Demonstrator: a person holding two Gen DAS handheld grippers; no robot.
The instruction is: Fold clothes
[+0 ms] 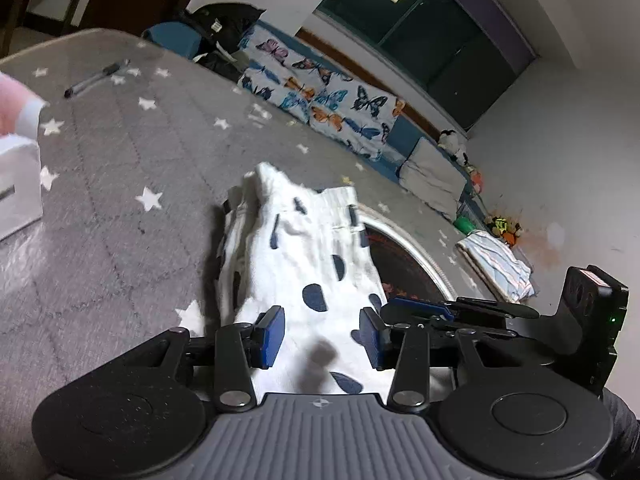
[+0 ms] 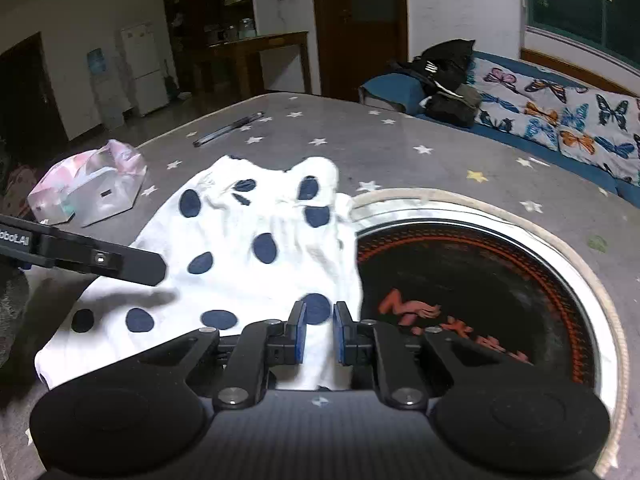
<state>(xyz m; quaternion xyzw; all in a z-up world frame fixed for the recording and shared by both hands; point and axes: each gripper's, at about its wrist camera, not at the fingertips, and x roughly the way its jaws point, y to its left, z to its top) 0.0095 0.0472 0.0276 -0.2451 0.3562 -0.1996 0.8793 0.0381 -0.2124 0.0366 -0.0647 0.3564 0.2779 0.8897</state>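
Two grippers sit over the white navy-dotted garment (image 2: pixel 248 256) at frame centre on the starred grey tabletop (image 2: pixel 440 152): left gripper (image 1: pixel 322 336) spread wide, right gripper (image 2: pixel 319 330) narrowly parted, neither gripping cloth.

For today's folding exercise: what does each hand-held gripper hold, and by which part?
Neither holds anything: left hand-held gripper and right hand-held gripper are open over the spotted white garment.
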